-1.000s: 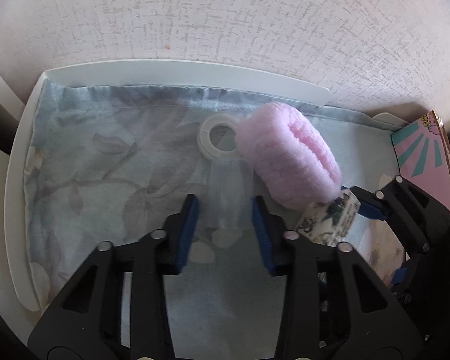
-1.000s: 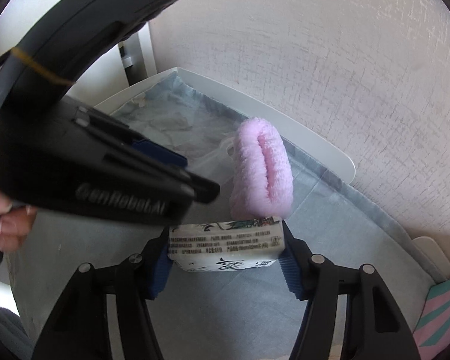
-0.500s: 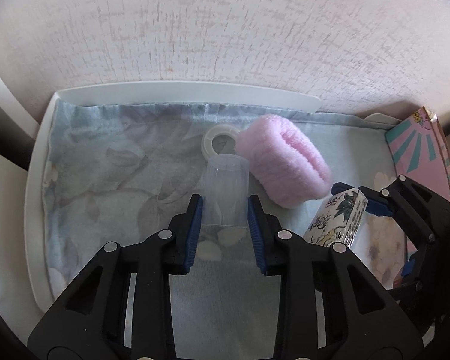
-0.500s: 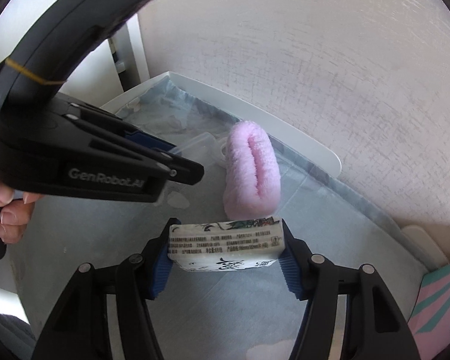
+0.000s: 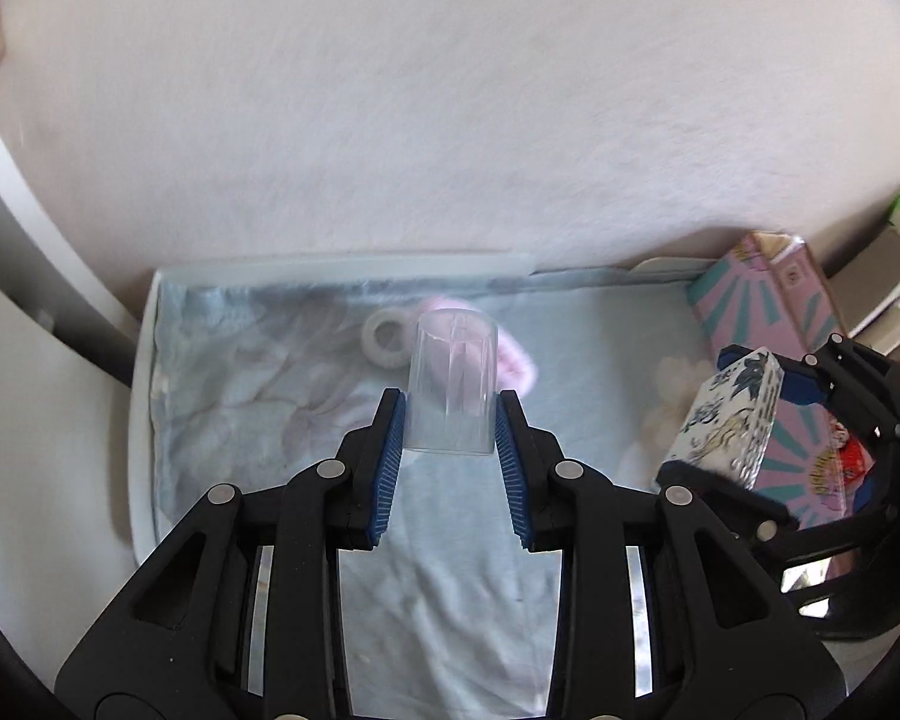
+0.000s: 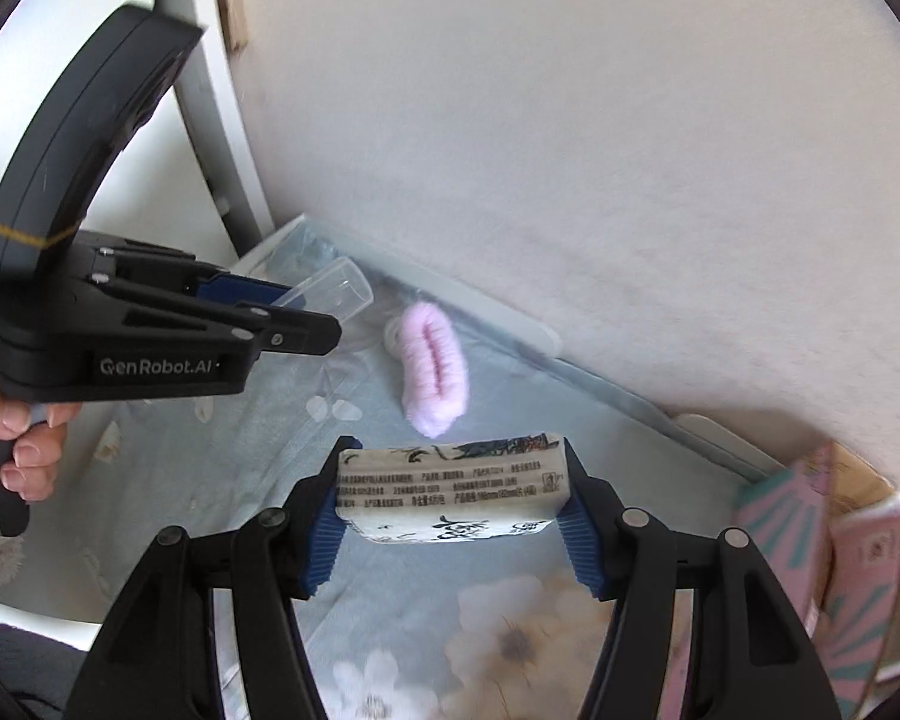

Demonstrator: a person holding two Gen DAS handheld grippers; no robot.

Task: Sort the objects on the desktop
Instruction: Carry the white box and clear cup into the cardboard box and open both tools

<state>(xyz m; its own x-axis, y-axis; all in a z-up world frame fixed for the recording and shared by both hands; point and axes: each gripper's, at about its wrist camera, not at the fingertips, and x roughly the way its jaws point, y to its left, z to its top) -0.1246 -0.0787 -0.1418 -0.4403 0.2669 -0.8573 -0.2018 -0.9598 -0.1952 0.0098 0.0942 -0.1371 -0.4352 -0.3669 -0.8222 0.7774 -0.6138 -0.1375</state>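
Observation:
My left gripper (image 5: 450,414) is shut on a clear plastic cup (image 5: 453,381) and holds it above the blue floral cloth (image 5: 450,570); the cup also shows in the right wrist view (image 6: 330,294). My right gripper (image 6: 453,501) is shut on a white tissue pack with dark print (image 6: 453,495), lifted above the cloth; the pack shows at the right of the left wrist view (image 5: 729,417). A fluffy pink hair band (image 6: 435,375) and a white tape ring (image 5: 387,339) lie on the cloth near the wall.
A white tray rim (image 5: 342,264) borders the cloth by the textured wall. A pink and teal patterned box (image 5: 762,300) stands at the right, also in the right wrist view (image 6: 810,540). A white frame post (image 6: 210,120) rises at the left.
My left gripper closed on the clear cup and lifted it up and back from the cloth. My right gripper rose and pulled back with the tissue pack. The pink band and ring stayed.

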